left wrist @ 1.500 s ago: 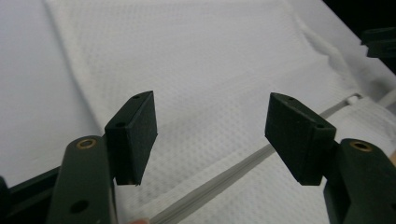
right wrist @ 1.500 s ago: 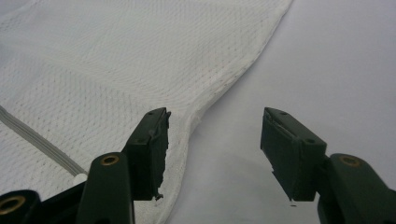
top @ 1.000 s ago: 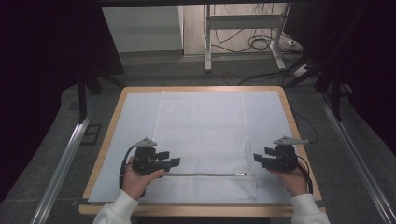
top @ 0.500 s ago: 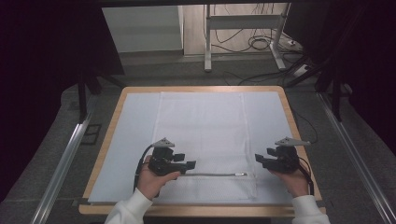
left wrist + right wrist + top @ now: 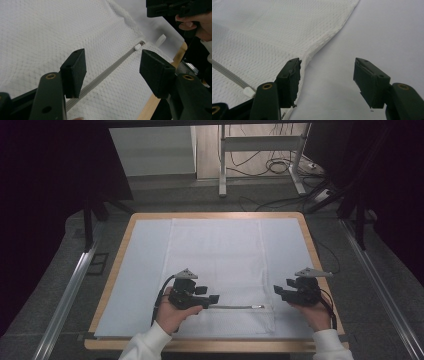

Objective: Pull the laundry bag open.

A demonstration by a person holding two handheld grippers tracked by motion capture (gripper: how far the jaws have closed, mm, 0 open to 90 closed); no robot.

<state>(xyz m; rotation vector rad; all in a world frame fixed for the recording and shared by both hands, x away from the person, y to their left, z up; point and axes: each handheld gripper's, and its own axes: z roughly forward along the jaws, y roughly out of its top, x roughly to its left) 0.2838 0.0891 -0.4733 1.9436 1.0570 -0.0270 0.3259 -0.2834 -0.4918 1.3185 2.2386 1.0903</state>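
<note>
A white mesh bag [image 5: 216, 262] lies flat on the middle of the table, its grey zipper [image 5: 235, 307] running along the near end. The zipper's white slider [image 5: 137, 46] sits at the right end of the zipper, with a white pull tab [image 5: 160, 40] beyond it. My left gripper [image 5: 216, 299] stands open over the zipper's left part; in the left gripper view the zipper [image 5: 105, 75] passes between the jaws of that gripper [image 5: 113, 67]. My right gripper [image 5: 276, 291] is open at the bag's right edge [image 5: 322, 40], its left finger [image 5: 290, 77] over the hem, the slider [image 5: 249, 92] beside it.
A white sheet [image 5: 142, 270] covers the wooden table [image 5: 114, 270]. The table's near edge runs just behind both hands. Metal rails [image 5: 70, 290] flank the table. A metal stand [image 5: 260, 150] and floor cables [image 5: 280, 167] lie behind it.
My left gripper has moved right along the zipper, closer to the right gripper. The right gripper has stayed where it was, and both remain open.
</note>
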